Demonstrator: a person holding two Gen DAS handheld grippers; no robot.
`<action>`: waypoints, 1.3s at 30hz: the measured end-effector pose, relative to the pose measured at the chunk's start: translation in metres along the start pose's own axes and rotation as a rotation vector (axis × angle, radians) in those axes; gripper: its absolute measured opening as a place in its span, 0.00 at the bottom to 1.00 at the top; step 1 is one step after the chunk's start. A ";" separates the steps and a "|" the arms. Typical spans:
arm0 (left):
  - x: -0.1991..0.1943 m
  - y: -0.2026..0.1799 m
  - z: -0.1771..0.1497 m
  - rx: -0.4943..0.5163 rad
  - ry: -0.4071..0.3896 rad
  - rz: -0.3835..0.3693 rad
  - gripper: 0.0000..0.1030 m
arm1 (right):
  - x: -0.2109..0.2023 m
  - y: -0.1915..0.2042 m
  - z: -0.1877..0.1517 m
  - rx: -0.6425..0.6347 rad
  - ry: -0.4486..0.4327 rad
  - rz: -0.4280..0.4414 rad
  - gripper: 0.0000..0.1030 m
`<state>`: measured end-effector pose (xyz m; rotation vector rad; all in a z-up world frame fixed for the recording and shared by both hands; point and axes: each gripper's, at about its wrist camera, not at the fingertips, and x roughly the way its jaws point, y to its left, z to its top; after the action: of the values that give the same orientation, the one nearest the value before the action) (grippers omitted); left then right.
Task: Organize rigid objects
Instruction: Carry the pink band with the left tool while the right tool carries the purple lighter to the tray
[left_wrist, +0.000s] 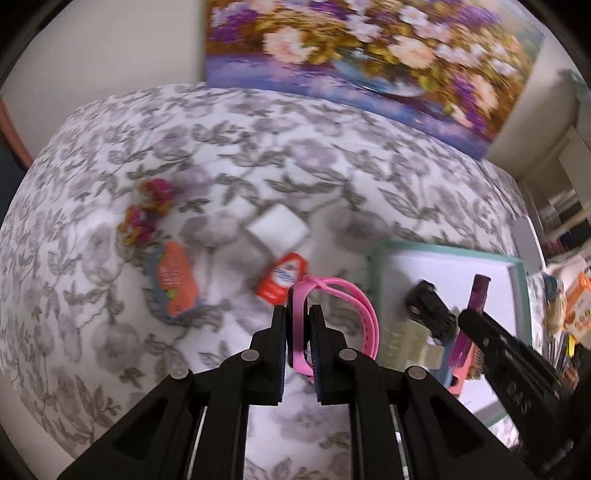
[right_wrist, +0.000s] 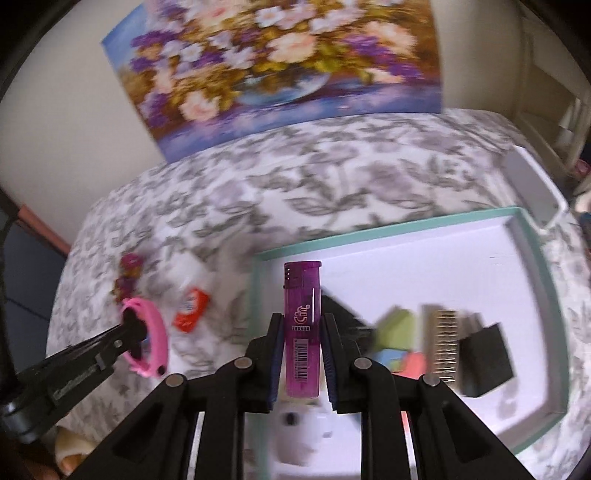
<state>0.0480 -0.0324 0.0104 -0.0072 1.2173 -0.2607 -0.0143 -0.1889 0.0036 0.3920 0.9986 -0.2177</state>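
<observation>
Above a floral-patterned bedspread (left_wrist: 229, 147), a pink watch (left_wrist: 299, 325) is clamped between the fingers of the left gripper (left_wrist: 297, 314), its strap looping out to the right. Meanwhile, a purple lighter (right_wrist: 302, 328) is gripped upright by the right gripper (right_wrist: 303, 321) over the near-left corner of a teal-rimmed tray (right_wrist: 406, 225). Inside the tray a black block (right_wrist: 487, 363) and a gold-toothed comb (right_wrist: 443, 343) are seen. A red-and-white packet (left_wrist: 282, 278), an orange card (left_wrist: 175, 280) and a small toy figure (left_wrist: 147, 208) are left on the bedspread.
</observation>
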 end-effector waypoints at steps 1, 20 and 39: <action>0.000 -0.007 -0.002 0.013 0.006 -0.014 0.12 | 0.000 -0.009 0.001 0.019 0.001 -0.009 0.21; -0.003 -0.104 -0.023 0.253 0.011 -0.089 0.12 | -0.008 -0.109 -0.013 0.242 0.005 -0.092 0.21; 0.015 -0.128 -0.037 0.343 0.066 -0.091 0.27 | -0.001 -0.104 -0.016 0.229 0.039 -0.085 0.21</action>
<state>-0.0063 -0.1551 0.0025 0.2457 1.2257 -0.5509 -0.0640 -0.2765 -0.0261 0.5649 1.0328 -0.4045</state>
